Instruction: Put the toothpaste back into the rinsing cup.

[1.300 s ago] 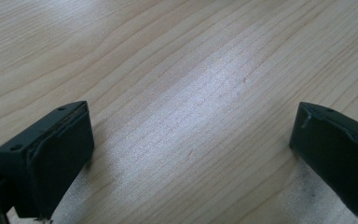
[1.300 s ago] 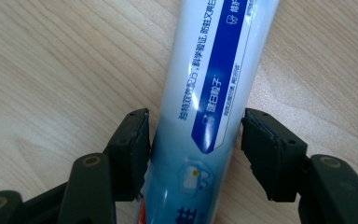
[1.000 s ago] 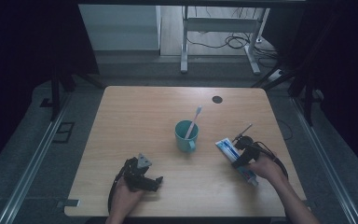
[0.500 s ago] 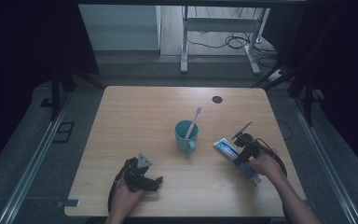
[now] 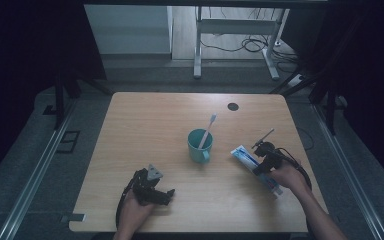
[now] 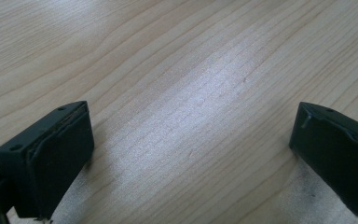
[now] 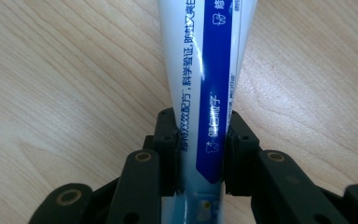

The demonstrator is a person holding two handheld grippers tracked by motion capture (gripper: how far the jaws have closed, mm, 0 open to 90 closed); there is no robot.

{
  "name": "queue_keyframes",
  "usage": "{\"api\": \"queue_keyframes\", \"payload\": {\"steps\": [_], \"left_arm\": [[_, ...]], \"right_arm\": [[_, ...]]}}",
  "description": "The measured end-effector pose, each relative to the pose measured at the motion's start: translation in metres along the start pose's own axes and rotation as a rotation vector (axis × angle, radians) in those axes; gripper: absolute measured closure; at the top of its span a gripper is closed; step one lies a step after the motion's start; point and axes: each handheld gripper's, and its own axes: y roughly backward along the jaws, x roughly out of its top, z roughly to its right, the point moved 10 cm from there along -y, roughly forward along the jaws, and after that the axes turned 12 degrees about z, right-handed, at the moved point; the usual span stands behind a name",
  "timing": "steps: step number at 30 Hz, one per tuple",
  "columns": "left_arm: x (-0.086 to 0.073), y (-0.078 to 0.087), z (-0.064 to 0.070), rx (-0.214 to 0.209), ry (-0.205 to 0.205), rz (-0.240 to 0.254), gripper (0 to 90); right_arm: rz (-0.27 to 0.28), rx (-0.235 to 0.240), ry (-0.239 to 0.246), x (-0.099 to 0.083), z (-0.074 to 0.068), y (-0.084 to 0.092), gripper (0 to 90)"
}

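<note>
Right gripper (image 5: 261,159), lower right of the high view: its fingers (image 7: 168,154), having just been closing, pinch the toothpaste tube (image 7: 205,84), which lies flat on the worktop (image 5: 155,130) right of the teal cup (image 5: 200,145). Left gripper (image 5: 152,187), lower left: fingers (image 6: 51,154) spread over bare wood.

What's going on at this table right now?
A person is working with a claw in each hand at a wooden table. The right claw has just been closing and now pinches a white and blue toothpaste tube lying flat on the table. The left claw rests open on the table with nothing between its jaws. A teal cup with a toothbrush in it stands at mid-table.
</note>
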Motion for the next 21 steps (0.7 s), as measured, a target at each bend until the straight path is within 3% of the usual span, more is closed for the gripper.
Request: {"api": "queue_keyframes", "payload": {"steps": [13,21], "left_arm": [[0.0,0.0,0.0,-0.001,-0.004,-0.002,0.0],[0.0,0.0,0.0,-0.001,-0.004,-0.003,0.0]], "right_arm": [[0.088,0.008,0.027,0.008,-0.006,0.017,70.0],[0.17,0.021,0.038,0.017,-0.012,0.028,70.1]]}}
